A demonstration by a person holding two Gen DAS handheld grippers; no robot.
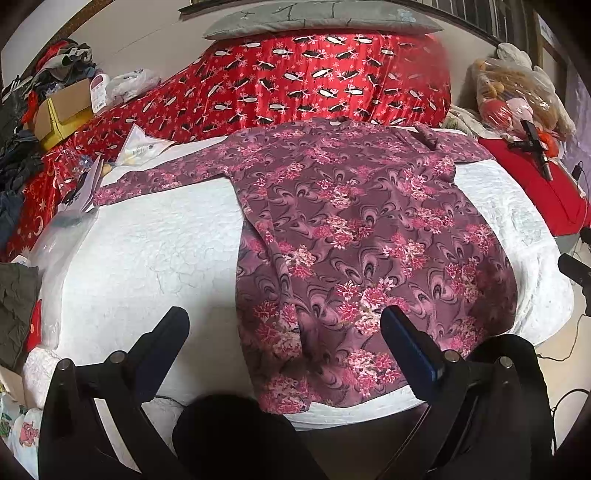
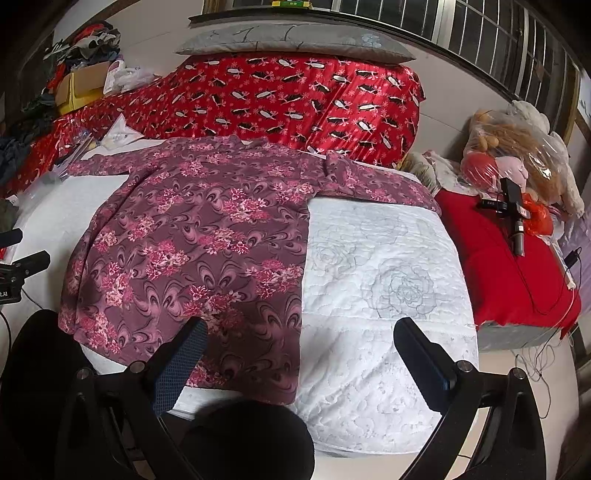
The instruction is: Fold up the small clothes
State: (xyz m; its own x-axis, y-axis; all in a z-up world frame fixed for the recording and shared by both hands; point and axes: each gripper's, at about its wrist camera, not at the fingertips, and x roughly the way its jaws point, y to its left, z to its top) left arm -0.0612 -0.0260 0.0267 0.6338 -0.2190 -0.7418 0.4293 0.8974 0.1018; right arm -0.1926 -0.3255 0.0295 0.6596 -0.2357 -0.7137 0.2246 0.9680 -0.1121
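Observation:
A purple long-sleeved garment with pink flowers (image 1: 354,236) lies spread flat on the white quilted bed (image 1: 147,251), sleeves stretched out left and right, hem toward me. It also shows in the right wrist view (image 2: 199,243). My left gripper (image 1: 284,317) is open and empty, hovering above the hem's left side. My right gripper (image 2: 299,328) is open and empty, above the garment's right edge near the hem. The right gripper's tip (image 1: 572,266) shows at the right edge of the left wrist view, and the left gripper's tip (image 2: 26,264) at the left edge of the right wrist view.
A red patterned quilt (image 1: 314,81) is piled behind the garment with a grey pillow (image 1: 321,18) on top. A cardboard box (image 1: 62,110), clothes and papers lie at the left. A red cushion (image 2: 509,266) with a black tool, cables and bagged plush toys (image 2: 517,147) sits at the right.

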